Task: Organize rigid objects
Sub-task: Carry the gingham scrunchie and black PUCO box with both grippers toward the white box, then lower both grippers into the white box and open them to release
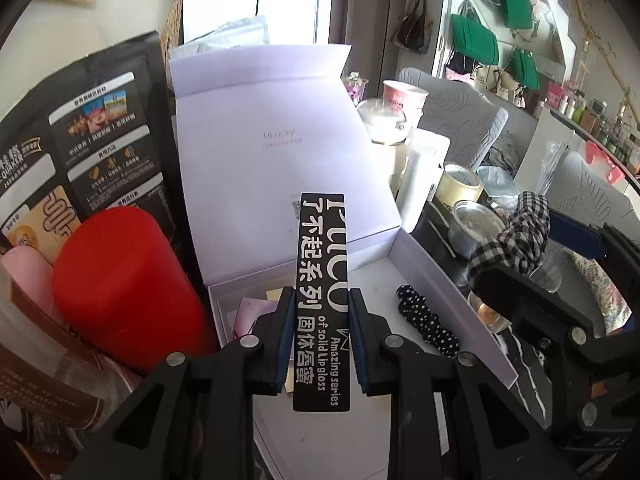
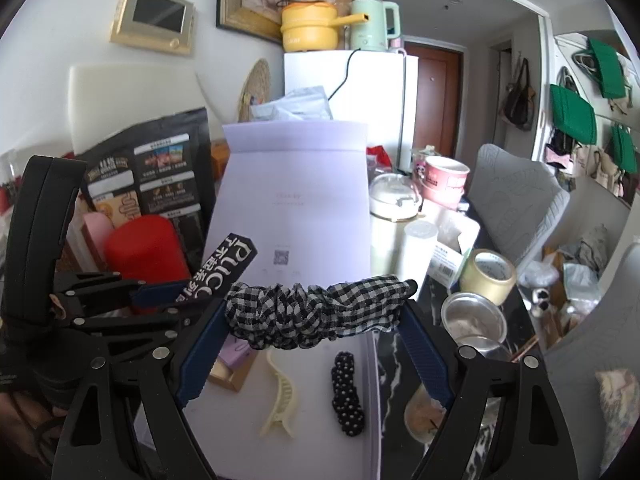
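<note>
Far left stand a black bag (image 1: 86, 128) and a red can (image 1: 124, 284), both outside the white box (image 1: 448, 292) that takes the middle of the table. The box lies open, its lid (image 1: 276, 140) propped up at the far side.

The left gripper (image 1: 320, 322) is pinched narrow on a black carton (image 1: 322, 300), a slim lip gloss pack with white lettering, stiff and flat-sided. It is held by its long sides, pointing away over the near part of the box floor. The right wrist view shows the same carton (image 2: 224, 270) slanting up out of that gripper, to the left of the lid.

Further right, the right gripper (image 2: 316, 316) stands wide, with a checked scrunchie (image 2: 316, 312) stretched across its fingertips; whether the pads press it or it only hangs over them is hard to tell. Below it, on the box floor, lie a cream claw clip (image 2: 280, 396) and a dotted hair tie (image 2: 348, 388), near each other but apart. Some small packets sit at the box's left end, partly hidden.

The step in hand looks like carrying both things over the box for placing. Next, the carton needs lowering onto a bare patch of floor, clear of the clip and the tie, before the jaws let go; being rigid, it should lie flat and stay put.

Right of the box are a roll of tape (image 2: 488, 276) and a metal cup (image 2: 474, 316).
</note>
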The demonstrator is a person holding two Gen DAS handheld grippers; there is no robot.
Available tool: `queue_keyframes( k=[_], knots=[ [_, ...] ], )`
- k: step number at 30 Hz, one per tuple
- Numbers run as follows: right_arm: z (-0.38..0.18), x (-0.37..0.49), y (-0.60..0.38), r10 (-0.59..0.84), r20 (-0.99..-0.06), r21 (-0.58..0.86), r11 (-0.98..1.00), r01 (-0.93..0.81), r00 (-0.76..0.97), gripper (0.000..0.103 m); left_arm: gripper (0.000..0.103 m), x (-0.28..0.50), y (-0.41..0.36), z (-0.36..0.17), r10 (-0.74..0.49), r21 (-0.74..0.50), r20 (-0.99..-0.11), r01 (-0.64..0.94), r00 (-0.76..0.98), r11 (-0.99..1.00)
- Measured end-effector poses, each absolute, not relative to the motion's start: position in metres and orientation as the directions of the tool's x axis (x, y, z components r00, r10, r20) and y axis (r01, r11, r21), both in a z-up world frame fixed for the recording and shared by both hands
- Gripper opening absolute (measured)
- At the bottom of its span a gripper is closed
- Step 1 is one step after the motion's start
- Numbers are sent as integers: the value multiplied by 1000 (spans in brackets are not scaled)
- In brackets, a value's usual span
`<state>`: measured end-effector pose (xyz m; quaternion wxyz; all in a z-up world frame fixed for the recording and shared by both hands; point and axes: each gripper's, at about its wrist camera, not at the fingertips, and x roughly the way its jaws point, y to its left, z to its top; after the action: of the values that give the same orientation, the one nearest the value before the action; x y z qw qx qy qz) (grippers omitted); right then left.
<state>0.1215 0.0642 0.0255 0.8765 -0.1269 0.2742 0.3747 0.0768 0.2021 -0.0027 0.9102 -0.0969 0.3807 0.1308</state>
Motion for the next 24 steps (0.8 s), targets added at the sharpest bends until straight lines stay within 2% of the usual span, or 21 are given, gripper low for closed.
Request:
queue_keyframes(
  k=[14, 24],
  knots=[
    [6, 145, 81, 560, -641, 28, 700, -713, 525, 85, 25, 86, 209, -26, 153, -65, -782, -323, 604, 944],
    [-6, 148, 86, 533, -678, 4, 693, -721, 507, 85, 25, 94, 211, -42, 161, -39, -816, -332, 555, 942]
  ],
)
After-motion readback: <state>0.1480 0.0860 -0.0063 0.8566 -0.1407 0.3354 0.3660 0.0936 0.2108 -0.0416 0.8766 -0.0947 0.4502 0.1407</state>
